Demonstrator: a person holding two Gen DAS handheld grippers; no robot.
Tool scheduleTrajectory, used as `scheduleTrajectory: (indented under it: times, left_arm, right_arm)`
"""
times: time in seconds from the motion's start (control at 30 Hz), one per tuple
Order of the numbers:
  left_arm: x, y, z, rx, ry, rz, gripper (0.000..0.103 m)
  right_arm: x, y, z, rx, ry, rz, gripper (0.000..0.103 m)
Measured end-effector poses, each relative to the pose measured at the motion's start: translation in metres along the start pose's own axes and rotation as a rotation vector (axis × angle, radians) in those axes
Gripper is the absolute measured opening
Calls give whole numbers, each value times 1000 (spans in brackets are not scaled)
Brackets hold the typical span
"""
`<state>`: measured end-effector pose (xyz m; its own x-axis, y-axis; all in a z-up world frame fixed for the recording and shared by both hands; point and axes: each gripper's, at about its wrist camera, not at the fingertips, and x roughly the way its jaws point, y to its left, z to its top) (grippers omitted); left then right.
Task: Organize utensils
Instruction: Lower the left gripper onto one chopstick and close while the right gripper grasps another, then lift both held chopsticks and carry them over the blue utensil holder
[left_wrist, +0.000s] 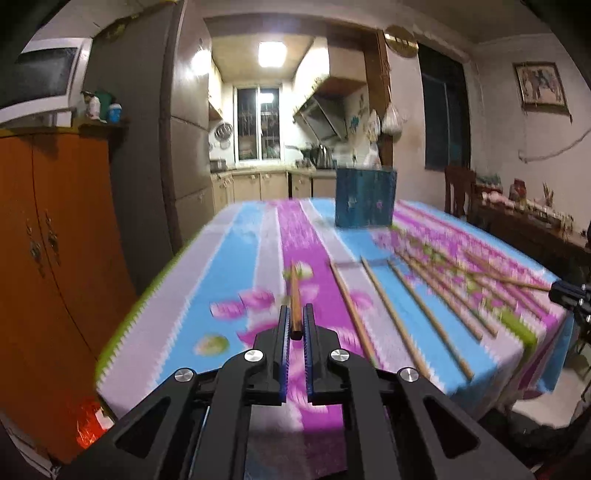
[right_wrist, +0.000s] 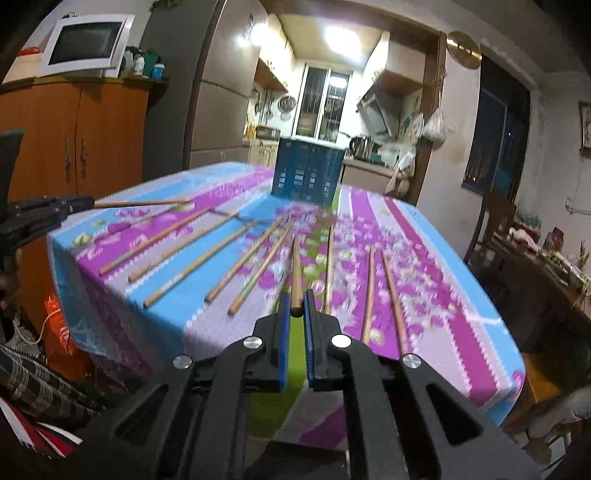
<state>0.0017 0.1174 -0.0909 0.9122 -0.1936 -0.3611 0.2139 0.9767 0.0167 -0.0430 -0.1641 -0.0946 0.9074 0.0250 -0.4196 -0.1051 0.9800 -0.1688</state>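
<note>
My left gripper (left_wrist: 295, 314) is shut on a wooden chopstick (left_wrist: 294, 295) and holds it above the near left part of the table. It also shows at the left edge of the right wrist view (right_wrist: 79, 203) with its chopstick (right_wrist: 140, 203). My right gripper (right_wrist: 296, 297) is shut on another wooden chopstick (right_wrist: 296, 269), held over the table's near edge. It shows at the right edge of the left wrist view (left_wrist: 569, 291). Several more chopsticks (right_wrist: 192, 266) lie fanned on the flowered tablecloth. A blue box (right_wrist: 308, 173) stands at the table's far side, also in the left wrist view (left_wrist: 365, 197).
The table (right_wrist: 461, 332) has a pink, blue and green cloth. An orange cabinet (left_wrist: 55, 258) stands to the left. A chair and a cluttered side table (right_wrist: 535, 251) stand to the right. The kitchen lies beyond the table.
</note>
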Motion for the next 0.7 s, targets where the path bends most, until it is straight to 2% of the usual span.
scheduleTrajectory:
  times: [0.37, 0.53, 0.7]
  left_arm:
    - [-7, 14, 81, -50, -95, -42, 7]
    - [3, 19, 120, -56, -123, -72, 8]
    - [25, 25, 153, -67, -105, -99, 7]
  right_arm:
    - [-10, -22, 61, -26, -135, 10, 5]
    - [-1, -37, 95, -25, -155, 65, 5]
    - [16, -52, 132, -33, -171, 124, 5]
